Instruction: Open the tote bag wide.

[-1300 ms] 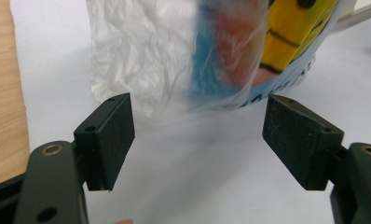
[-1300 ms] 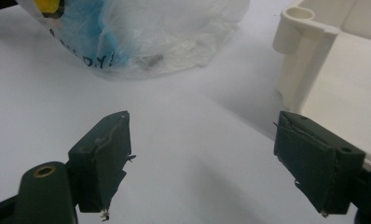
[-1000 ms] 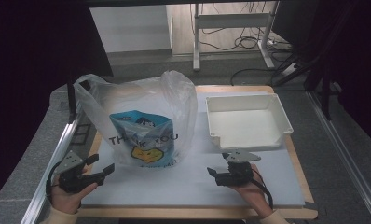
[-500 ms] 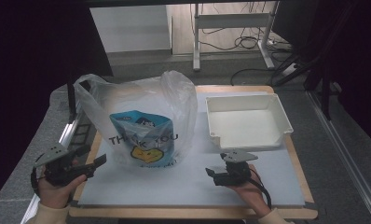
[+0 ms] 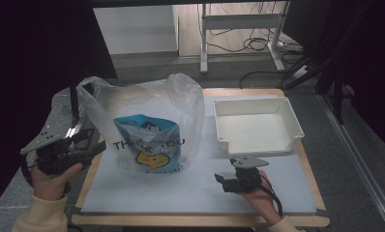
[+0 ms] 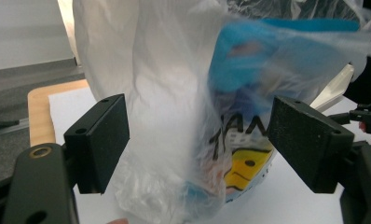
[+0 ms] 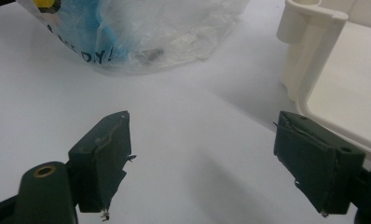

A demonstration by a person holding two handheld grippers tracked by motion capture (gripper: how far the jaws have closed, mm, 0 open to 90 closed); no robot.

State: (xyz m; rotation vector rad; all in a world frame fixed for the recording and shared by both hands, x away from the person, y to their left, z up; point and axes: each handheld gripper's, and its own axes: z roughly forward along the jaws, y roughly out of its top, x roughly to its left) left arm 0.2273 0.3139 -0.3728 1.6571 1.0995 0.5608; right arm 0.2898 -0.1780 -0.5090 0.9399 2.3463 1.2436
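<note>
Left gripper has swung back in from 8 o'clock, jaws spread wide, now closing on the bag at table centre — a grab looks next. Right gripper waits at 5 o'clock, jaws apart, holding nothing, tray beside it.

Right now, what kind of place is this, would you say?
Probably a lab or workshop bench set up for recording, not a home. A wooden-edged table with a white mat stands on grey floor, loose cables trail beneath a metal desk frame, and the surroundings are dark.
</note>
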